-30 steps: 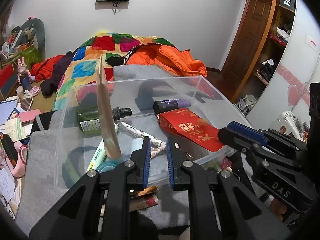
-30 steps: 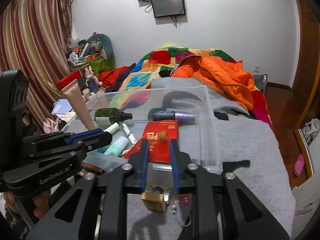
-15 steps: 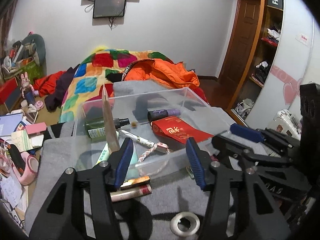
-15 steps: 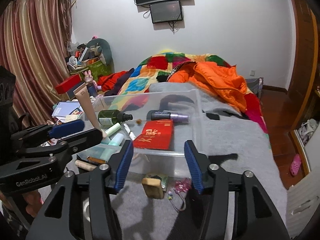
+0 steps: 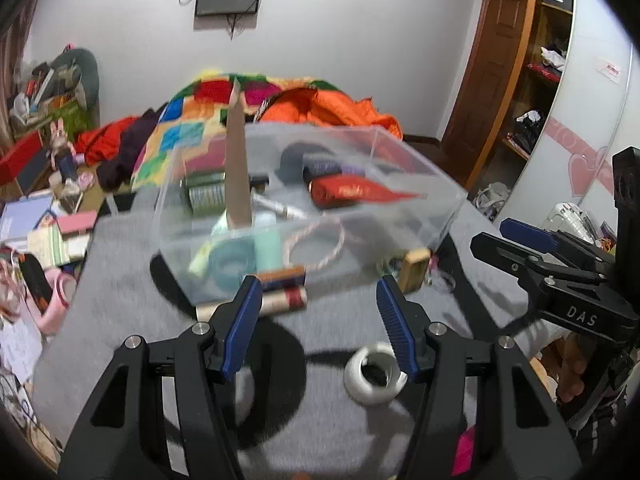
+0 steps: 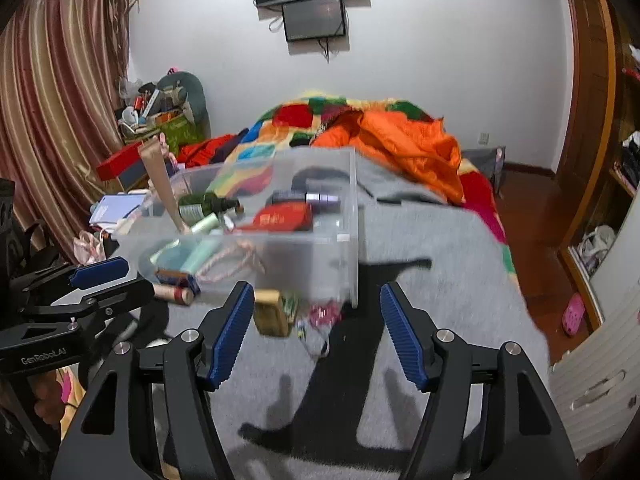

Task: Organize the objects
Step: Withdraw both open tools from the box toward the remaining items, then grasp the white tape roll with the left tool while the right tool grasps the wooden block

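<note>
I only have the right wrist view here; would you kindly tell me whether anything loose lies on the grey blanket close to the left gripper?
Observer: Yes, a white tape ring lies flat on the grey blanket, partly hidden by the right finger of the left gripper.
Operator: Thank you. Is that gripper holding anything?
Observer: No, it is open, with nothing between its fingers.
Operator: Does the ring touch the clear plastic box?
Observer: No, the clear plastic box sits farther away, with bare blanket between them.
</note>
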A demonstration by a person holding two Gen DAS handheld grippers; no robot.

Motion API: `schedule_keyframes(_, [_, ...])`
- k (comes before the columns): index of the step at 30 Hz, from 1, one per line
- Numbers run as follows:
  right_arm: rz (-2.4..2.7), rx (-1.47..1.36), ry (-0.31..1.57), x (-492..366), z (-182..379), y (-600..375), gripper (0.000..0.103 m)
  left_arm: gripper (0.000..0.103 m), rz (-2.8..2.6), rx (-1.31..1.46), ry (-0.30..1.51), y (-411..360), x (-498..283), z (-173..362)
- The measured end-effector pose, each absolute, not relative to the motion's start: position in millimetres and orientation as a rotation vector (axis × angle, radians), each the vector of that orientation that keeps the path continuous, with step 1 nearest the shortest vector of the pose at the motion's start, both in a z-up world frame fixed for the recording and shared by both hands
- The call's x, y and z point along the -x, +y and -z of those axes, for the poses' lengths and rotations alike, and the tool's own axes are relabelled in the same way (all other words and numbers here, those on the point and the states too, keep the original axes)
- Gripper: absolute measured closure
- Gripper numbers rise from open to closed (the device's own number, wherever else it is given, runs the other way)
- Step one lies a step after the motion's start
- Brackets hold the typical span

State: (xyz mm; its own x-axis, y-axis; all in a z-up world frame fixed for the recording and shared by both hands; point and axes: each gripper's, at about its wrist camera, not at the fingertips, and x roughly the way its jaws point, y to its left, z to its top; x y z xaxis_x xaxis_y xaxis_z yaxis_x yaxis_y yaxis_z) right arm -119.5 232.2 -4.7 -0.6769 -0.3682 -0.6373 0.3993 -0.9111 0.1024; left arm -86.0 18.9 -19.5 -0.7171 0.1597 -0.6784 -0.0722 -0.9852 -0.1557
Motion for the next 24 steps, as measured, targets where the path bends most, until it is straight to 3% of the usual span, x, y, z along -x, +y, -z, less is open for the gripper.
schedule_keyframes(8, [2.486,-0.985,0.064,117,22,217,0.041,0.044,-2.720,1.164,-0.269,22,66,38])
schedule_keyframes(20, [2.439,-1.025,0.069,124,37,201,0.041,0.040,-2.649,1.209,-0.215,47,62,58])
schedule_keyframes(24, [2.407,-1.052,0.035,133,42,197,0.050,0.040,-2.641,1.206,-0.164,56,63,59])
